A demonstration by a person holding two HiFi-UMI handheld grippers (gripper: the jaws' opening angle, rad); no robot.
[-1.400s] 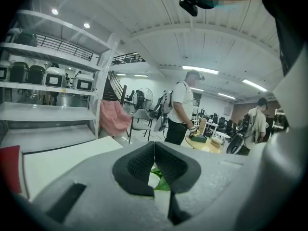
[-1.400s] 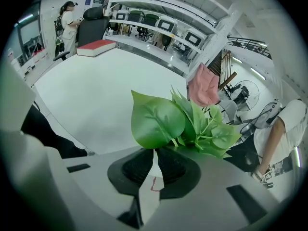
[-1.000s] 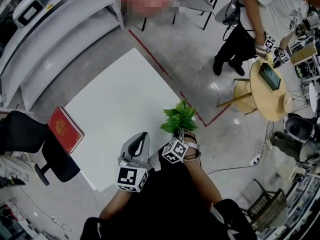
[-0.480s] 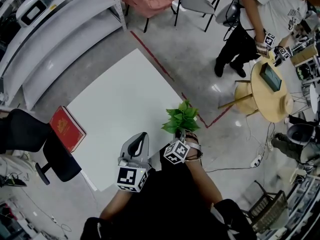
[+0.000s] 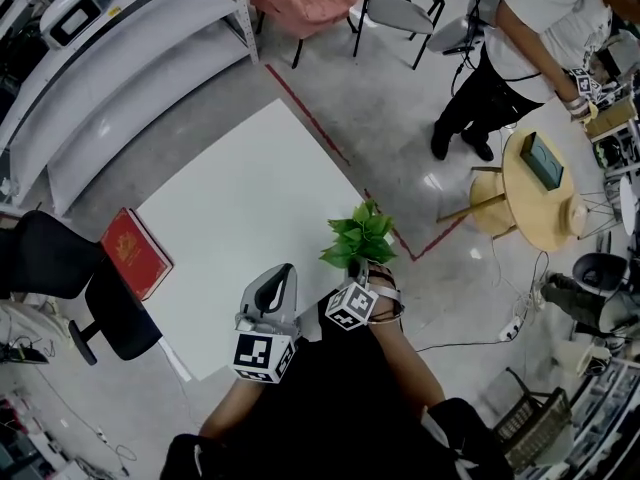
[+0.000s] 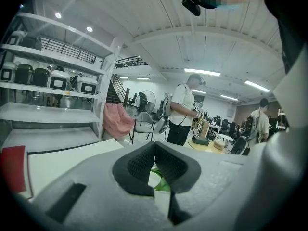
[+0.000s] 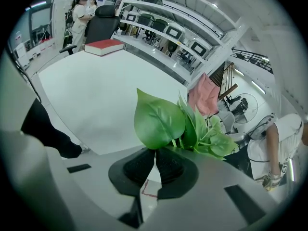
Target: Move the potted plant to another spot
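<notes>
Right gripper view shows the right gripper (image 7: 155, 161) with its 2 fingers (image 7: 137, 166) clenched to a thin slit. The potted plant (image 7: 160, 121) springs up directly at their tips, and its stems run down behind the pads, so the pinch appears to be on the plant's base; the pot itself is hidden. The plant's long axis stands roughly upright, with leaves fanning ahead and to the right of the tips. In the head view the foliage sits just beyond that gripper, by the right corner of the white desk (image 5: 240, 198), close to the edge where the floor (image 5: 400, 148) begins. The left gripper (image 6: 154, 159) hovers just beside it on the left, fingers pressed together on nothing. A sliver of green shows past them, so the plant lies ahead and to its right. The right hand is plainly the nearer one and seems to have the plant. Any new spot on the desk lies forward and left, across the broad bare surface toward the red book (image 5: 135, 256) at the left corner. A carry would therefore likely sweep that way, with the stems kept vertical.
</notes>
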